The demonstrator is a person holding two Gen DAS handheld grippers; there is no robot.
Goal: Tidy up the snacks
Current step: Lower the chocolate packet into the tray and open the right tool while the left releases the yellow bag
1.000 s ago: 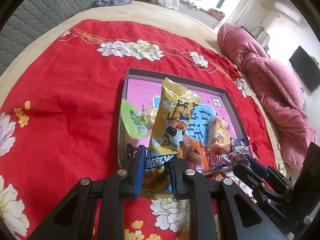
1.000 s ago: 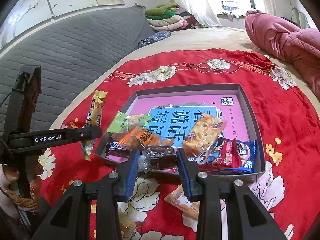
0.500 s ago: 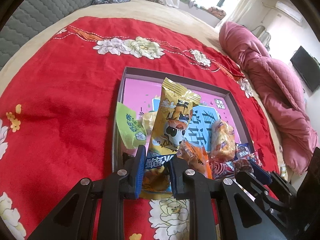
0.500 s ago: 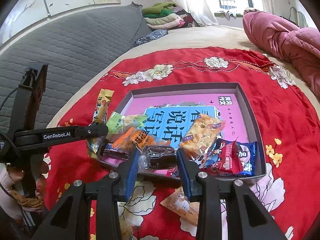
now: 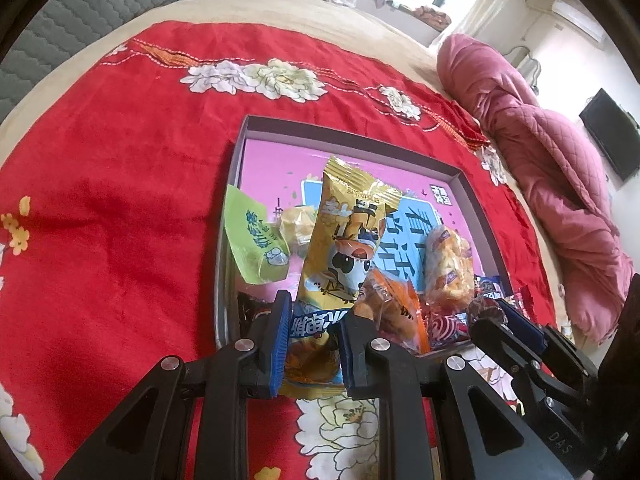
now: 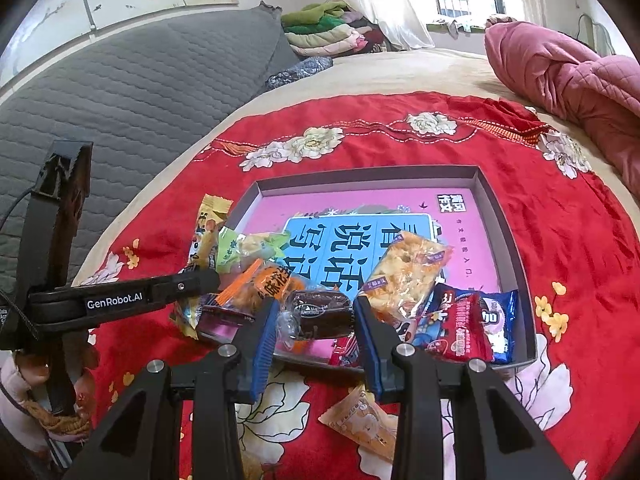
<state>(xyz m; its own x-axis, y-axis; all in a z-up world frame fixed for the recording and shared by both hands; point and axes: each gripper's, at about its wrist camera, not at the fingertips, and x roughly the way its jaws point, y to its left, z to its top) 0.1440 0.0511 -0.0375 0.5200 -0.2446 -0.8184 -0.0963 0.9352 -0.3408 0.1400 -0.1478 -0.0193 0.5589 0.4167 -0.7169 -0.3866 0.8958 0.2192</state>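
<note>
Left wrist view is showing the left gripper (image 5: 312, 334) clamping its blue pads on the lower end of a long yellow snack packet (image 5: 344, 248), which is standing up over the near left corner of a shallow grey tray (image 5: 352, 130) with a pink printed floor. A green packet (image 5: 252, 240) is leaning over the tray's left wall, and an orange packet (image 5: 396, 308) and a pale cracker packet (image 5: 448, 268) are lying along the near side. Right wrist view is showing the right gripper (image 6: 316, 320) gripping a dark brown wrapped snack (image 6: 320, 312) between its pads, just above the near wall of the same tray (image 6: 492, 200). A red packet (image 6: 464, 328) and a blue packet (image 6: 500, 324) are resting in the near right corner. Another orange packet (image 6: 360, 424) is lying outside the tray on the red floral cloth (image 6: 580, 240), below the right gripper. The left gripper's arm is crossing the left of this view, with a hand (image 6: 24, 376) holding its grip.
</note>
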